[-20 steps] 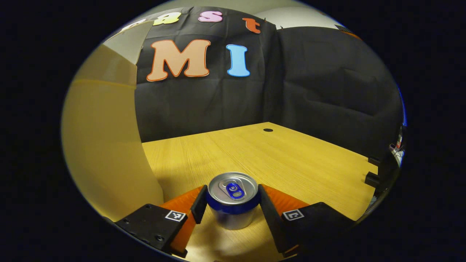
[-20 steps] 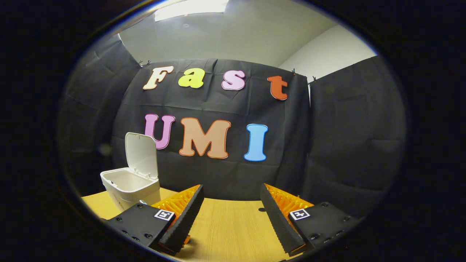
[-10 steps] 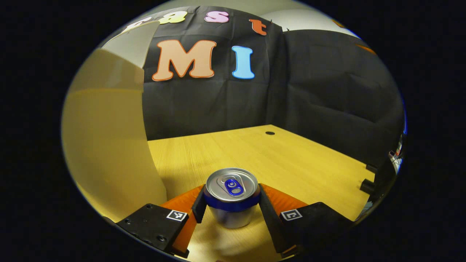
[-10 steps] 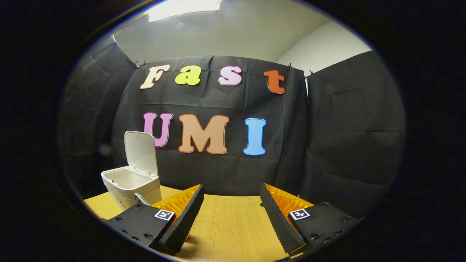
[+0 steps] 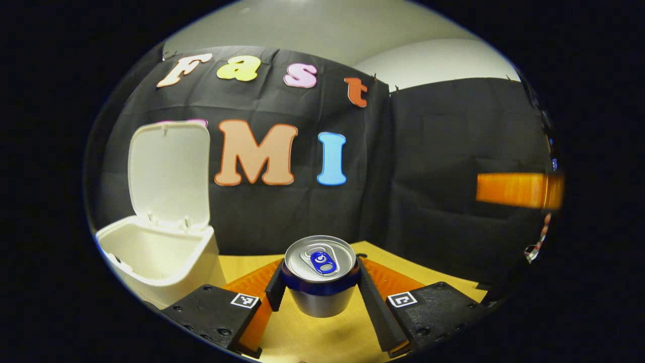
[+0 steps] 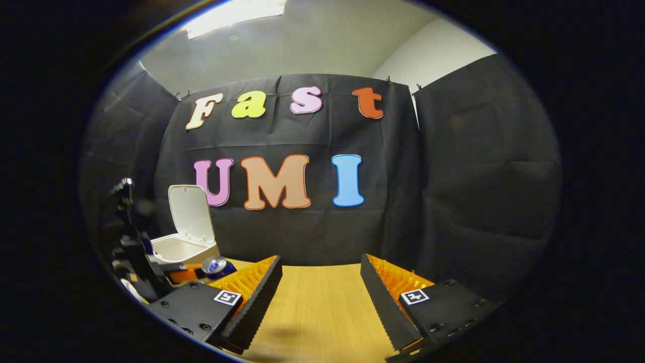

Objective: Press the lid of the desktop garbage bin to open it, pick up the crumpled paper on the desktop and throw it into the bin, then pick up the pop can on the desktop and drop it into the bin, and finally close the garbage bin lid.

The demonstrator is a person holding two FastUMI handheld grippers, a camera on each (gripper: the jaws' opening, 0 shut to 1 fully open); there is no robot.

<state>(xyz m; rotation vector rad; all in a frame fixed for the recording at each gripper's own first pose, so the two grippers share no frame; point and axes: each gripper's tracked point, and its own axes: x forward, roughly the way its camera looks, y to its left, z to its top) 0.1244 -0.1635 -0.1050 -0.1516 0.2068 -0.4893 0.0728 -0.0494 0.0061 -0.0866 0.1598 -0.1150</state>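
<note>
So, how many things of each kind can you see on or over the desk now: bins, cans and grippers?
Bins: 1, the white garbage bin with its lid up.
Cans: 1, the pop can, held between the left gripper fingers.
Grippers: 2, the left one and the right gripper, open with nothing between its fingers.
Total: 4.

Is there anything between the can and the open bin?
No. In the left gripper view the can, held in the left claw, has just bare table between it and the bin.
</note>
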